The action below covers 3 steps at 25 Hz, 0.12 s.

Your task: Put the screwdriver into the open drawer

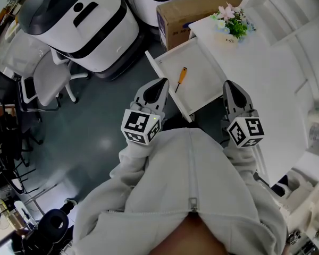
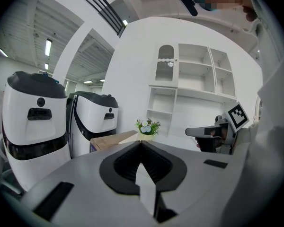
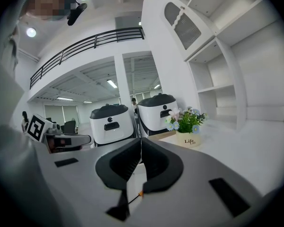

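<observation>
While the screwdriver (image 1: 180, 79) lies inside the open drawer (image 1: 202, 70), we hold the left gripper (image 1: 160, 84) at its 9 o'clock and the right gripper (image 1: 229, 85) at its 3 o'clock, both with fingers pressed together, empty.

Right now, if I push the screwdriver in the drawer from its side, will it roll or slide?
The screwdriver would probably roll, since its orange handle looks round and its shaft thin. With that slim build it should be stiff and fairly light. On the smooth white floor of the drawer it may also slide easily.
</observation>
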Motion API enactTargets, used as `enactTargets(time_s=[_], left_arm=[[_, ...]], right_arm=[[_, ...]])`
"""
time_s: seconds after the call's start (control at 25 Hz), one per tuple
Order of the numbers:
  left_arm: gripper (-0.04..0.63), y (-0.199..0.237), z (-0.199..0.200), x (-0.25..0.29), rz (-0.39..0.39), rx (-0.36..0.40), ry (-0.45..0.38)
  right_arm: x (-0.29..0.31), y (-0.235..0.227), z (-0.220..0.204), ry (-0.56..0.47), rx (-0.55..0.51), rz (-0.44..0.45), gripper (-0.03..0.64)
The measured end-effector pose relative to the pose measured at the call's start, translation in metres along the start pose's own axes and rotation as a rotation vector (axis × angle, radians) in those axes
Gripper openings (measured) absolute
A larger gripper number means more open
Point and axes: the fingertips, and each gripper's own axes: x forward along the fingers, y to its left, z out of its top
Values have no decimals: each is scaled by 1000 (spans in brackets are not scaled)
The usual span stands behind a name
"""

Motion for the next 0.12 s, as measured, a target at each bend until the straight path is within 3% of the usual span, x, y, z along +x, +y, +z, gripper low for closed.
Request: enactTargets(time_s=[0.12], left_arm=[[17,-1,-1,2,-1,-2,4]], right_arm=[[1,-3,-2,7,9,-3,35]])
